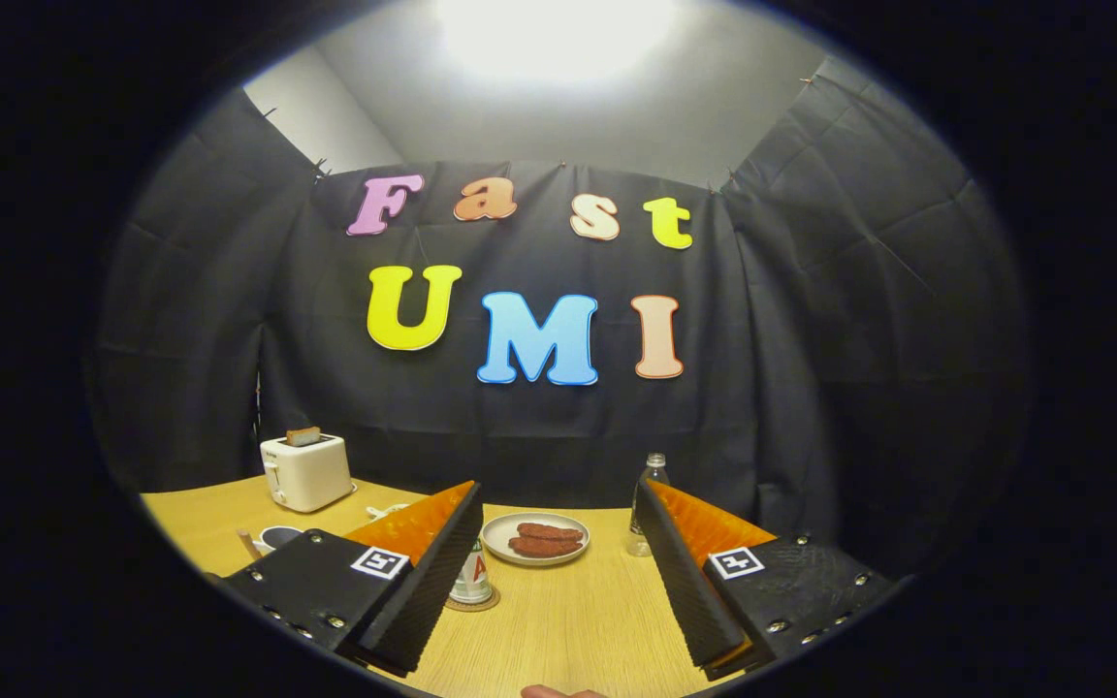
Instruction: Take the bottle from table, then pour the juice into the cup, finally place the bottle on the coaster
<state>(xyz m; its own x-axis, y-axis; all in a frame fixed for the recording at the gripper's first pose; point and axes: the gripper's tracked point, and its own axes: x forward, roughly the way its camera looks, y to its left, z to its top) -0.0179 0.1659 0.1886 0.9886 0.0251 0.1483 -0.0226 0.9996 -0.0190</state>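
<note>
My gripper (557,494) is open and holds nothing, with a wide gap between its fingers above the wooden table (568,620). A clear plastic bottle (654,485) stands upright just beyond the right finger's tip, partly hidden by it. Against the inner side of the left finger stands a small container with a white, green and red label (472,577), resting on a round brown coaster (474,605); its top is hidden by the finger. A dark cup (277,536) sits left of the left finger, near the toaster.
A white plate with brown sausages (534,538) lies ahead between the fingers. A white toaster (306,472) holding a slice of toast stands at the back left. Black cloth walls close the table's far side. A person's fingertip (558,691) shows below the fingers.
</note>
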